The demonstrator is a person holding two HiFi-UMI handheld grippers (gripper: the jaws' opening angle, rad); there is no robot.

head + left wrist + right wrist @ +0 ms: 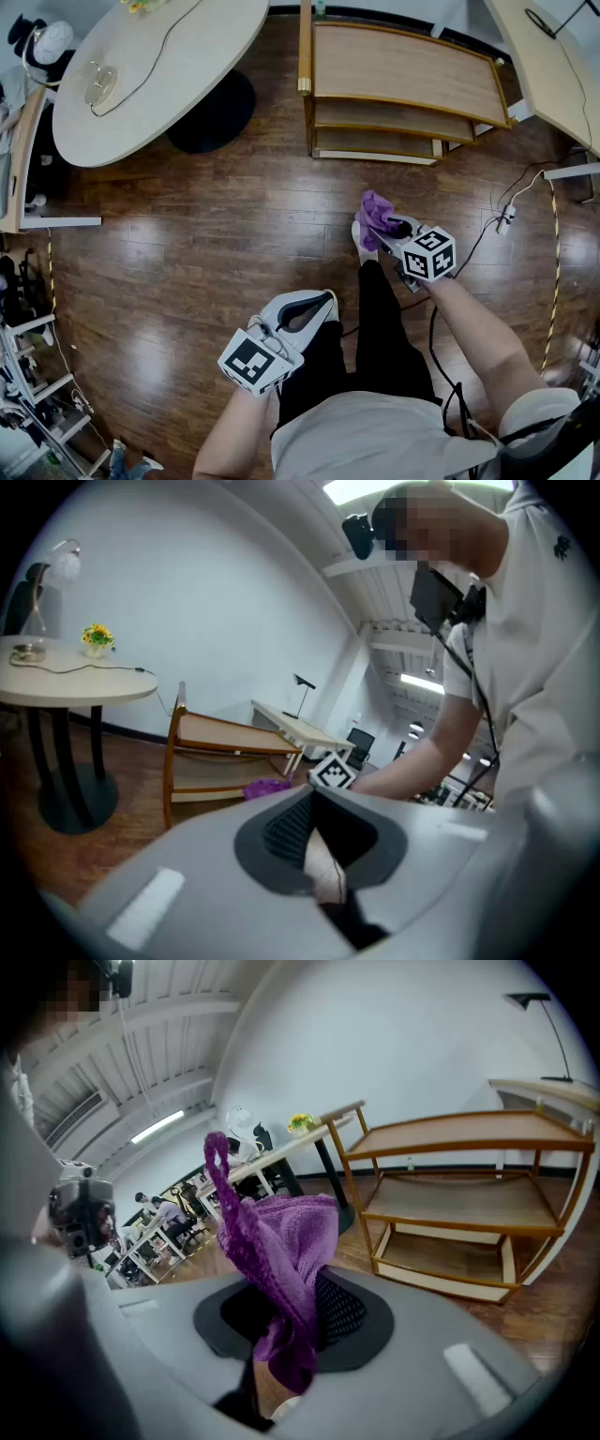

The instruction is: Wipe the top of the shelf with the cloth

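Observation:
The wooden three-tier shelf stands ahead of me on the dark wood floor, its top board bare. It also shows in the left gripper view as the shelf and in the right gripper view as the shelf. My right gripper hangs short of the shelf's front, shut on a purple cloth. The cloth bunches up out of the right gripper. My left gripper is low by my leg, far from the shelf. The left gripper has its jaws together with nothing between them.
A round pale table on a dark base stands left of the shelf. A desk edge runs at the far right. A power strip with its cable lies on the floor to the right. Racks crowd the left edge.

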